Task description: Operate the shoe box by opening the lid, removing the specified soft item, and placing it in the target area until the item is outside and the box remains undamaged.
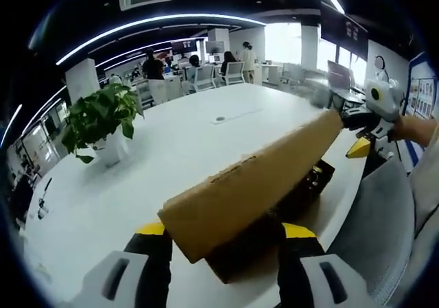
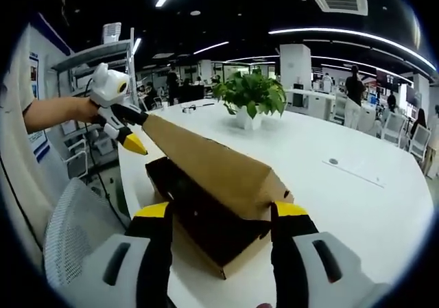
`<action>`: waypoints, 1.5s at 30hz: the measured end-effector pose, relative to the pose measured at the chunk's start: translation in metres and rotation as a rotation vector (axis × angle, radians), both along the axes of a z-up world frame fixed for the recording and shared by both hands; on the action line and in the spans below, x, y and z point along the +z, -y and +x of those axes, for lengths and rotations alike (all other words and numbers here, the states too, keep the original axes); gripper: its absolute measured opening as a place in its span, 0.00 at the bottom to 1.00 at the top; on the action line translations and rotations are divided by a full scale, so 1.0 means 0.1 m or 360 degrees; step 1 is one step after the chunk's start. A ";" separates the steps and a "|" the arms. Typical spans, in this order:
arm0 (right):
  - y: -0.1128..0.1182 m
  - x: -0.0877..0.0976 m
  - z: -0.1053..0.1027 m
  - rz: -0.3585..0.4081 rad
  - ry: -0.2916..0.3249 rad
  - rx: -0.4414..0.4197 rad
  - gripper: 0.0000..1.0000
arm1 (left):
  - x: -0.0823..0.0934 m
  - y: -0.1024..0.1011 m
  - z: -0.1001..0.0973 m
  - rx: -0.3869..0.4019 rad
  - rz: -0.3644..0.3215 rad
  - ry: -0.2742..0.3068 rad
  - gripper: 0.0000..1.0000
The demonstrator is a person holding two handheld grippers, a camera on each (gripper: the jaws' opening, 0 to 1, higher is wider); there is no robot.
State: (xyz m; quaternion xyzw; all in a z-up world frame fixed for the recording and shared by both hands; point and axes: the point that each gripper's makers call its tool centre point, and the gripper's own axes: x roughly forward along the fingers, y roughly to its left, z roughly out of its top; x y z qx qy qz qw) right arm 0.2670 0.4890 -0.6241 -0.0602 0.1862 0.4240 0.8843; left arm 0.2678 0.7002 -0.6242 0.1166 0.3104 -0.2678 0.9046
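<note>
Box [image 1: 274, 215] sits at the near edge of the white counter [image 1: 192, 143], lid [image 1: 254, 181] raised and tilted like a ramp over a dark interior; the soft item inside is too dark to make out. In the left gripper view the lid's near end rides between the left gripper [image 1: 223, 243] jaws, which stand spread to either side of it; contact with the cardboard cannot be confirmed. In the same view the right gripper [image 1: 360, 133] meets the lid's far end, yellow tip just under the edge. In the right gripper view the roles mirror: right gripper [image 2: 219, 219] jaws spread around the box's near end, left gripper [image 2: 127, 129] at the far corner of the lid [image 2: 206, 164], apparently propping it; whether it pinches the edge is not resolvable. Judgement: step in hand is lid opening, about half done. To do well, lift both ends evenly along the hinge line, avoid twisting or creasing the cardboard, keep the base from sliding off the counter edge. Potted plant [image 2: 252, 99] stands well apart behind the box.
</note>
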 end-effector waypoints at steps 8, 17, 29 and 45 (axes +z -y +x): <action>0.00 0.08 0.09 0.0029 0.0024 -0.0026 0.54 | 0.05 -0.02 0.12 0.0027 0.0027 0.0066 0.58; 0.00 0.15 0.20 0.0031 0.0064 -0.0053 0.53 | 0.10 -0.11 0.31 0.0095 0.0049 0.0139 0.47; -0.01 0.27 0.41 0.0056 0.0120 -0.0109 0.53 | 0.21 -0.22 0.59 0.0234 0.0024 0.0249 0.29; 0.03 0.33 0.69 0.0008 0.0182 -0.0152 0.47 | 0.15 -0.35 0.95 0.0343 0.0060 0.0270 0.13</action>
